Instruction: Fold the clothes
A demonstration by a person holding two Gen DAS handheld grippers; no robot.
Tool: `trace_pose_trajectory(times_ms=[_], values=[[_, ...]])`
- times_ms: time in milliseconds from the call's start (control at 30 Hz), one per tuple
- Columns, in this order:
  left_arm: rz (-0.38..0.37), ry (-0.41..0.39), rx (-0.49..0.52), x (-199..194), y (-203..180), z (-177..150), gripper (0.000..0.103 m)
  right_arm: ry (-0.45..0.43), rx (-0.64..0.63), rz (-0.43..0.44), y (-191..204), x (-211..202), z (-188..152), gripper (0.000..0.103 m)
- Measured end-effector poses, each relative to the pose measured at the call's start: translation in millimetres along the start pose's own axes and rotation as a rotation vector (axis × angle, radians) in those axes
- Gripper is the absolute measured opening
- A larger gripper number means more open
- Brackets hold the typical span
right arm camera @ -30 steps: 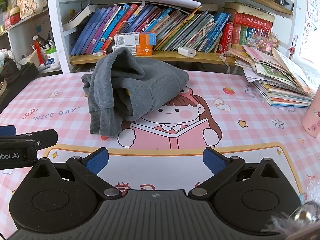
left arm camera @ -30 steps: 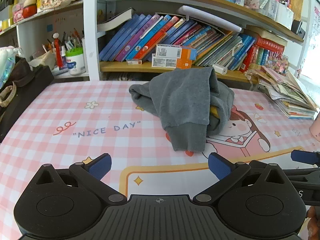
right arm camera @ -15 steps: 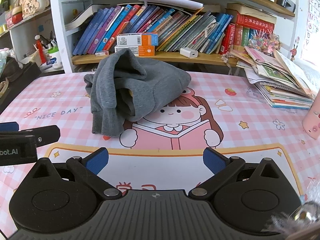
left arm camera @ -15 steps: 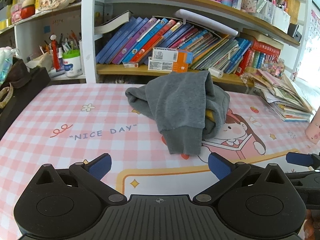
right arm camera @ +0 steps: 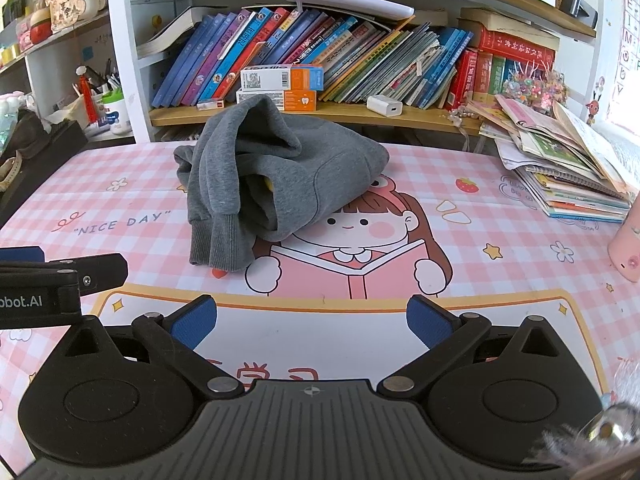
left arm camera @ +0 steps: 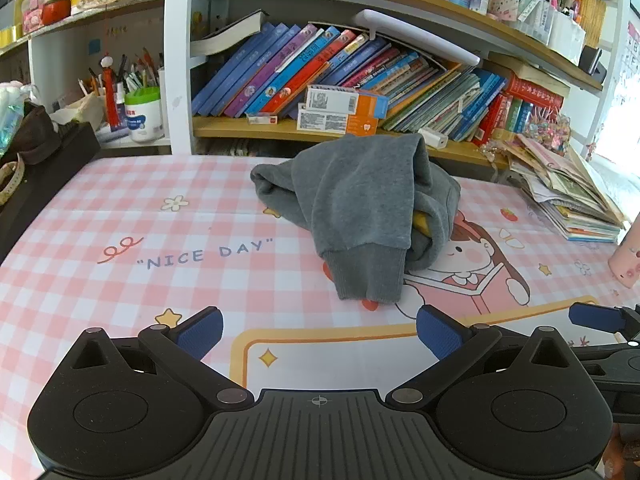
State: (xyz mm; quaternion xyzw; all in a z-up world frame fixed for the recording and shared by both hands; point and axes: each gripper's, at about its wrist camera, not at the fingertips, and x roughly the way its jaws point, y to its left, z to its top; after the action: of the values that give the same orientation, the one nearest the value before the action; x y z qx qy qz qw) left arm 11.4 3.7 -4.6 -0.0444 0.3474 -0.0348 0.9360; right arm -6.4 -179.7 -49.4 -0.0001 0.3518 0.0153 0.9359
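A grey sweatshirt (left arm camera: 360,204) lies crumpled in a heap on the pink checked table mat (left arm camera: 120,216), a ribbed cuff hanging toward me and a bit of yellow showing inside. It also shows in the right wrist view (right arm camera: 276,172). My left gripper (left arm camera: 318,330) is open and empty, low over the mat, short of the cuff. My right gripper (right arm camera: 312,318) is open and empty, in front of the heap and to its right. The left gripper's finger shows at the left edge of the right wrist view (right arm camera: 64,276).
A bookshelf (left arm camera: 360,80) full of books stands behind the table. A stack of magazines (right arm camera: 560,168) lies at the right, with a pink cup (right arm camera: 626,248) near the right edge. A dark bag (left arm camera: 36,160) sits at the left edge.
Both grippers have pulled back and risen slightly, so the sweatshirt sits a little farther and higher in view. The jaws stayed open. The sweatshirt has not moved.
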Motion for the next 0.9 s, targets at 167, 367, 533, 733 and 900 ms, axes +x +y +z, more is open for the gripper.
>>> trace_pose_trajectory(times_ms=[167,367,533,733,900], values=[[-0.002,0.002,-0.003,1,0,1,0.103,0.0,0.002,-0.002,0,1,1,0.102],[-0.001,0.008,-0.013,4,2,1,0.103,0.0,0.004,-0.006,-2,3,2,0.102],[0.007,0.011,-0.013,5,2,1,0.103,0.007,0.006,-0.006,-2,5,3,0.102],[0.015,0.014,-0.003,8,3,3,0.103,0.008,0.015,-0.012,-4,8,4,0.102],[0.01,0.016,0.011,10,3,4,0.103,0.009,0.013,-0.012,-2,10,5,0.102]])
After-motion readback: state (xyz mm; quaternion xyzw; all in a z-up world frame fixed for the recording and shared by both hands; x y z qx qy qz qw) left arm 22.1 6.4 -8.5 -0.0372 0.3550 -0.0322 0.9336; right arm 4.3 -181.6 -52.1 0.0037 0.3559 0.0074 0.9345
